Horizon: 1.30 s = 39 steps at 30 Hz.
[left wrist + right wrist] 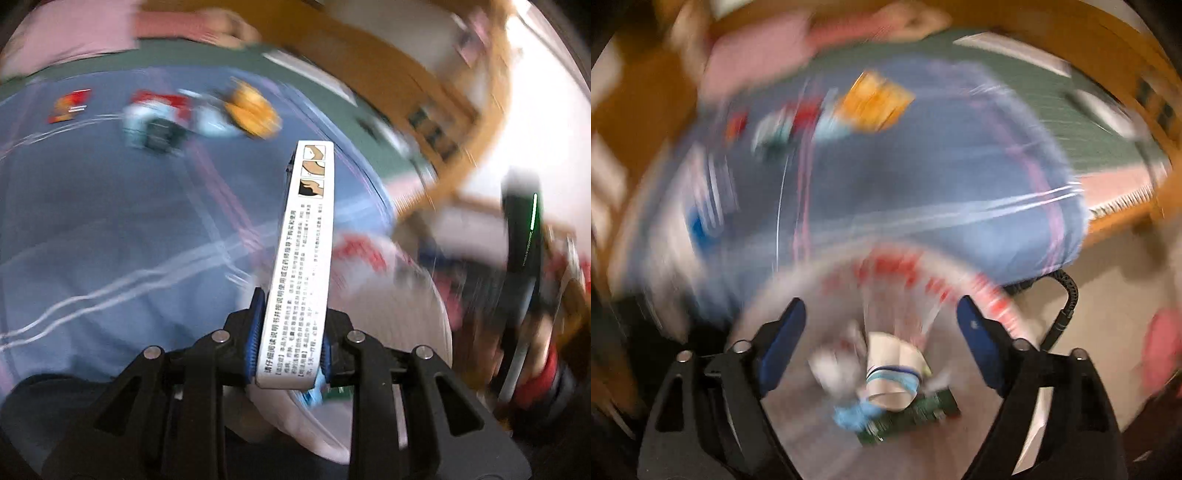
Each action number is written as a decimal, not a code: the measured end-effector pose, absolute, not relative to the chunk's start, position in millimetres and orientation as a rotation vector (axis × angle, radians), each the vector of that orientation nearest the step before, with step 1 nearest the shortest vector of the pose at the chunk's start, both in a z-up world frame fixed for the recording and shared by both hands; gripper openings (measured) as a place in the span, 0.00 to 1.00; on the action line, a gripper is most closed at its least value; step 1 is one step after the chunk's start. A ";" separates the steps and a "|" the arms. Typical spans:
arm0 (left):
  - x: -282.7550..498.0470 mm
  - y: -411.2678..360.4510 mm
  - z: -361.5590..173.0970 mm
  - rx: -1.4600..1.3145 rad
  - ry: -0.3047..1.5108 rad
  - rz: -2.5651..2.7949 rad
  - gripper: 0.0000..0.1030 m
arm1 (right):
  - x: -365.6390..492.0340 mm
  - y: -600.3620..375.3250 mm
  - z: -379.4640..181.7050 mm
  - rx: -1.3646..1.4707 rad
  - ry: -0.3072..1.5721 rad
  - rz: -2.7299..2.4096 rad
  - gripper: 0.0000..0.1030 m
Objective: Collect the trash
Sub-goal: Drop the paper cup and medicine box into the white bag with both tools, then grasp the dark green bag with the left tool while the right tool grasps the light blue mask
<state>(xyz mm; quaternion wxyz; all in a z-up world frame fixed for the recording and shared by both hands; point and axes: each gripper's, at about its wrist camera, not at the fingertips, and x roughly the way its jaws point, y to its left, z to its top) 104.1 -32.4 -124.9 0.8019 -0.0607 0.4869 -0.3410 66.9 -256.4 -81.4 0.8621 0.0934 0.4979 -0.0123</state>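
Here, the left gripper [288,354] is clamping a long white box [304,258] printed with black text and 3 small pictures, its blue pads [255,332] pressing the box's lower end while the rest is jutting forward above a blue sheet [110,221]. Farther along the sheet, an orange packet [253,110], a red wrapper [68,107] and other blurred litter are lying near one another. The right gripper [882,339] is hanging with its blue fingers [783,343] spread wide over a white bag with red print [905,273], where a white cup [890,369] and a green box [912,417] are sitting inside.
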 end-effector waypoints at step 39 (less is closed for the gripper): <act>201.0 132.5 -154.8 -0.774 0.819 0.336 0.91 | 353.9 -72.1 -165.4 0.246 1.274 0.525 0.52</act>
